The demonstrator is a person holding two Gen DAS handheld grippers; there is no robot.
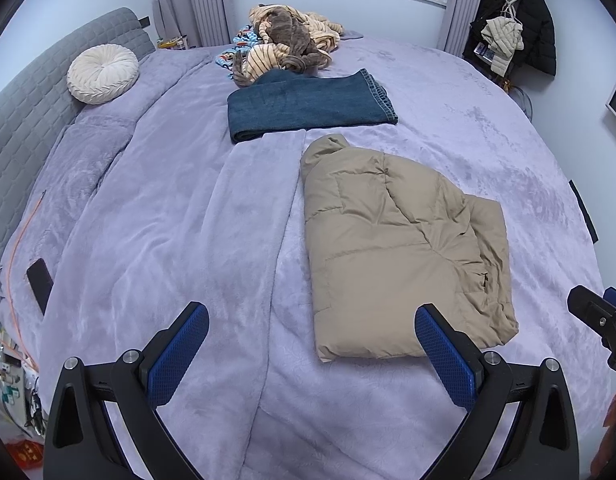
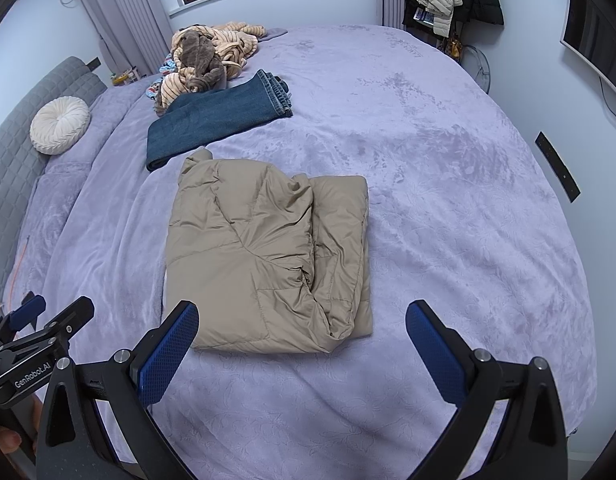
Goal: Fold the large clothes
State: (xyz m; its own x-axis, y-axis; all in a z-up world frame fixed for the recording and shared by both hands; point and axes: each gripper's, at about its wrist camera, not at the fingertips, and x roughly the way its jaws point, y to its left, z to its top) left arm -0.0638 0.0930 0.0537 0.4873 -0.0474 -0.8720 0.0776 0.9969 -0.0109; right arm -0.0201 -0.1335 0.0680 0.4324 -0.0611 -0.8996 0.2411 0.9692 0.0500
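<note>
A beige puffer jacket (image 1: 396, 248) (image 2: 267, 256) lies folded into a rough rectangle on the lilac bed cover (image 1: 167, 220) (image 2: 448, 200). My left gripper (image 1: 312, 320) hovers open over the near edge of the bed, left of the jacket's near corner, holding nothing. My right gripper (image 2: 301, 316) hangs open just short of the jacket's near edge, its left finger (image 2: 167, 356) beside that edge, nothing between the pads. The right gripper (image 1: 600, 320) shows at the right edge of the left wrist view, and the left gripper (image 2: 31, 328) at the lower left of the right wrist view.
Folded blue jeans (image 1: 308, 106) (image 2: 215, 116) lie beyond the jacket. A heap of striped and brown clothes (image 1: 287, 40) (image 2: 207, 56) sits at the far side. A round white cushion (image 1: 103, 73) (image 2: 59, 125) rests by the grey headboard (image 1: 35, 92). A dark phone (image 1: 39, 284) lies at the left.
</note>
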